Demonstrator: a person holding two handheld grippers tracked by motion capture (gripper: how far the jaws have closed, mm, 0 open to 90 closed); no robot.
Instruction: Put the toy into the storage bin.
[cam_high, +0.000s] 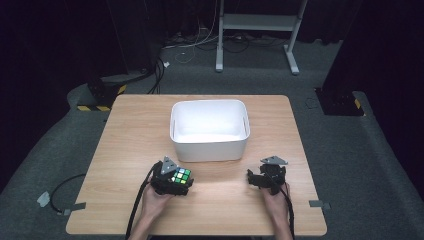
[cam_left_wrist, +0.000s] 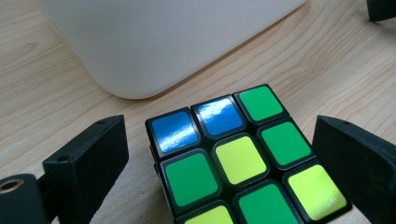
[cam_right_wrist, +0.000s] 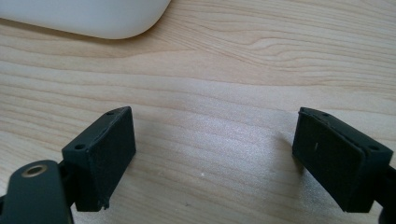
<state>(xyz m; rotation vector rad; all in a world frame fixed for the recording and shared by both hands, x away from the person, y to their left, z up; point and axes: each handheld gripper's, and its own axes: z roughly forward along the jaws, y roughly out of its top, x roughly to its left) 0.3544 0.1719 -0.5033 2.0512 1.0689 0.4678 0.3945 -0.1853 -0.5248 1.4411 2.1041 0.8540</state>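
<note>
A: Where did the puzzle cube (cam_left_wrist: 238, 158) lie?

B: On the wooden table (cam_high: 125, 130), just before the white bin (cam_high: 210, 147), between the jaws of the left gripper (cam_left_wrist: 219, 158). A gap showed on either side; nothing was gripped.

A: And the right gripper (cam_right_wrist: 215, 154)?

B: Jaws wide apart over bare wood, holding nothing.

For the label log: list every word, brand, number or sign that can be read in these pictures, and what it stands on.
None can be read.
Puzzle cube: plain blue, green and yellow stickers, no print.
White bin: bare walls, no label visible.
Wooden table: wood grain, no marking.
Left gripper and right gripper: black jaws, no lettering.
Yellow-and-black striped blocks on the floor: hazard stripes, no words.
</note>
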